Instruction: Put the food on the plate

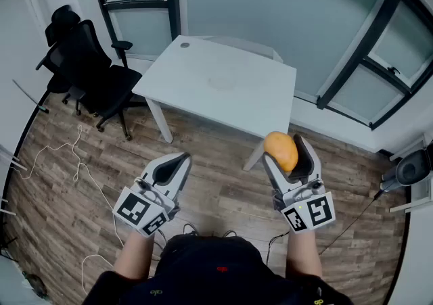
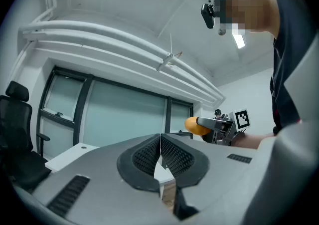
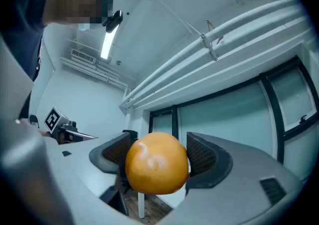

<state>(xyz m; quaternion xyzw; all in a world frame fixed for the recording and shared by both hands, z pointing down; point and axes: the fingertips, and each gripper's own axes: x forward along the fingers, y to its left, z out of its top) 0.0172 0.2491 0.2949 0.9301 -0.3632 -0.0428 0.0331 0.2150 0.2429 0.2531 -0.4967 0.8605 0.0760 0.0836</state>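
An orange round fruit [image 1: 280, 149] is held up in the air, with my right gripper [image 1: 285, 155] shut on it; in the right gripper view the fruit [image 3: 157, 164] fills the gap between the dark ribbed pads [image 3: 202, 155]. My left gripper [image 1: 177, 161] is shut with nothing in it, its pads meeting [image 2: 160, 151]. Both grippers hover over the wooden floor, on the near side of a white table [image 1: 257, 104]. A faint round outline [image 1: 221, 83] shows on the tabletop; I cannot tell if it is a plate. The left gripper view also catches the fruit [image 2: 195, 125] at its right.
A black office chair [image 1: 88, 67] stands left of the table. White cables [image 1: 76, 161] trail over the floor at the left. A small round thing [image 1: 185, 44] sits at the table's far corner. Glass partitions line the back, and a grey device [image 1: 409, 170] stands at the far right.
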